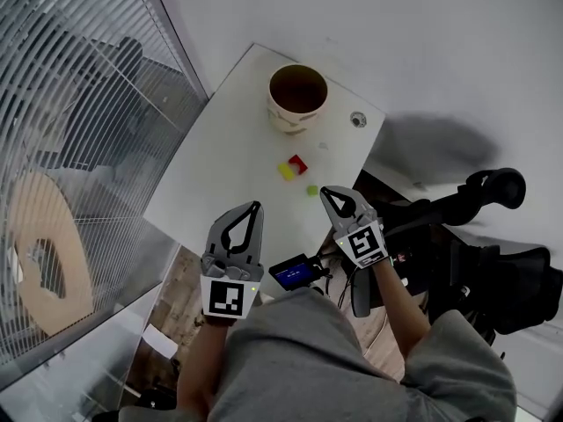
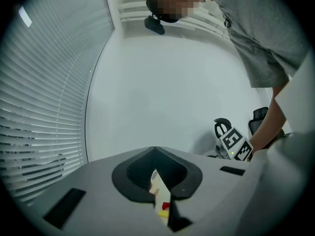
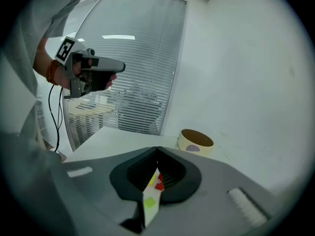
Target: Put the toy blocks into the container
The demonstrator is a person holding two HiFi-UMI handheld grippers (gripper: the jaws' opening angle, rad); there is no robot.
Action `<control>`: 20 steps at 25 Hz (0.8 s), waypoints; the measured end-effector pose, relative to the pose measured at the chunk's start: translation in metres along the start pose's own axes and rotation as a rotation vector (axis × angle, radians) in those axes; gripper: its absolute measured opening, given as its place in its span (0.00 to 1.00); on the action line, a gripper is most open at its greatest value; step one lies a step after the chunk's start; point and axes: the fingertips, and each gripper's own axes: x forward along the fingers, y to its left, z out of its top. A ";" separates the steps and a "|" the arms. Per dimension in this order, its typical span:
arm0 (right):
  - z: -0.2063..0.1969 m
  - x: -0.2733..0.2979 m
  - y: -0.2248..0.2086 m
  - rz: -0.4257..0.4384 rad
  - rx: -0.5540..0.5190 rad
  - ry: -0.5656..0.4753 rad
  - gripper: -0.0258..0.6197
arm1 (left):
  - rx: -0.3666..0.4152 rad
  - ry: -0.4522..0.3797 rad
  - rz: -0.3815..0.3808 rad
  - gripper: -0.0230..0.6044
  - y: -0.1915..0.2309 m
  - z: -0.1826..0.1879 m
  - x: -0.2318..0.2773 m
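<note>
- Nothing is done yet: the red block (image 1: 298,163), yellow block (image 1: 286,171) and green block (image 1: 312,190) lie on the table (image 1: 229,148), at six o'clock from the cup (image 1: 297,98).
- The left gripper (image 1: 255,206) and right gripper (image 1: 325,190) are both closed and empty.
- All three blocks remain.

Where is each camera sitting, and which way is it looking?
Head view: on the person's head, looking down at the table, cup and red block; left gripper, right gripper and grey shirt show.
Left gripper view: on that gripper, facing the wall past its shut jaws; right gripper shows.
Right gripper view: on that gripper, facing cup and blinds; left gripper shows.
Shared: all see the red block.
</note>
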 end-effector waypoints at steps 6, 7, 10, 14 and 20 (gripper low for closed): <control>-0.045 0.013 0.003 0.040 -0.023 0.082 0.06 | -0.025 0.026 -0.001 0.05 0.000 -0.008 -0.001; -0.049 0.014 0.003 0.050 -0.027 0.091 0.06 | -0.043 0.033 0.006 0.05 0.000 -0.010 -0.001; -0.066 0.014 -0.001 0.063 -0.050 0.130 0.06 | 0.006 0.017 -0.009 0.05 -0.001 -0.008 0.004; -0.083 0.026 0.017 0.102 -0.040 0.163 0.06 | -0.127 0.088 0.048 0.05 0.005 -0.022 -0.011; -0.109 0.033 0.011 0.134 -0.051 0.212 0.07 | -0.145 0.107 0.056 0.05 0.001 -0.027 -0.008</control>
